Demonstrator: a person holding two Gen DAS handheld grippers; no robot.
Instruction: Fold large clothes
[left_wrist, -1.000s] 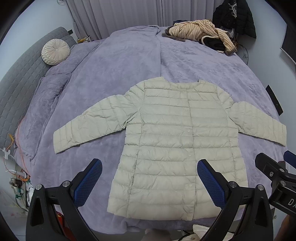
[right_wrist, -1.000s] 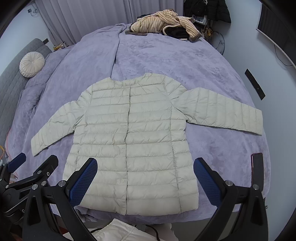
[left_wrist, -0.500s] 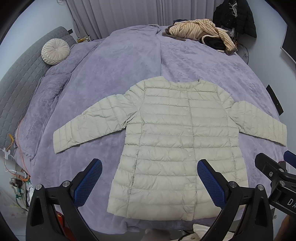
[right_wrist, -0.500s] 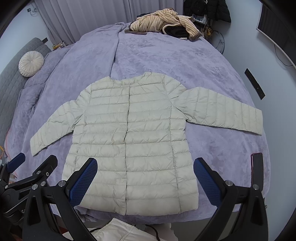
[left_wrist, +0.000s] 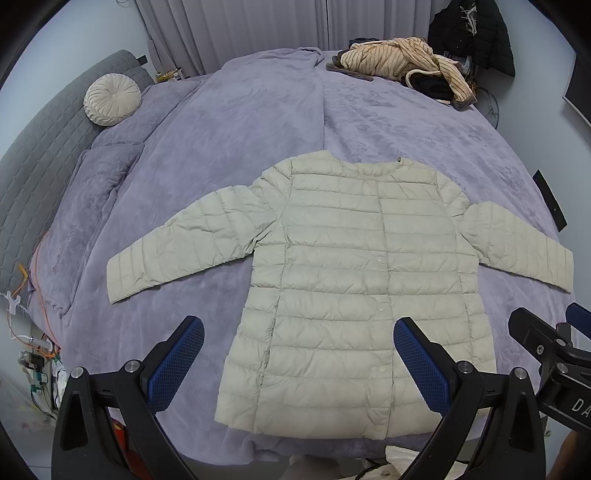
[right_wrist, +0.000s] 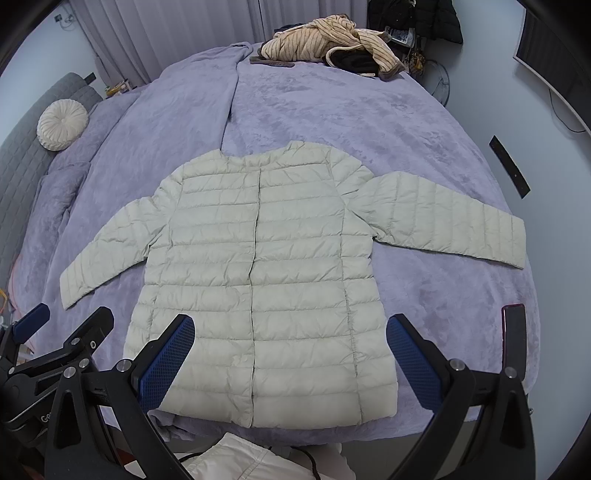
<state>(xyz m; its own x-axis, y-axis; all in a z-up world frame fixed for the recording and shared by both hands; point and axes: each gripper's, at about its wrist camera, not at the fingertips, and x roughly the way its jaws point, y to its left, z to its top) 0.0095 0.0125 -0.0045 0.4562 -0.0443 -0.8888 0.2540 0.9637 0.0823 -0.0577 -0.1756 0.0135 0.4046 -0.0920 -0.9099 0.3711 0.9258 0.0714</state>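
The left gripper has its blue padded fingers spread wide and they hold nothing. Between them, in the left wrist view, lies the lower left half of the pale quilted jacket, with its hem just in front of the fingertips, but I cannot tell if the fingers hang above the cloth or only before it. The right gripper also has its fingers wide apart and empty, and the lower part of the jacket with its hem fills the gap between them.

Compared with the pictures from half a second and one second ago, almost nothing differs: both grippers keep the same opening and nearly the same place, and the jacket lies as before.

The jacket is spread flat, front side up and buttoned, on the bed, which has a lilac plush cover. Both sleeves are stretched out to the sides and slant down toward the near edge. At the far edge of the bed lies a pile of striped clothes, well apart from the jacket. A round cream cushion rests by the grey headboard on the left. A dark phone lies on the cover just beside the right finger of the right gripper.
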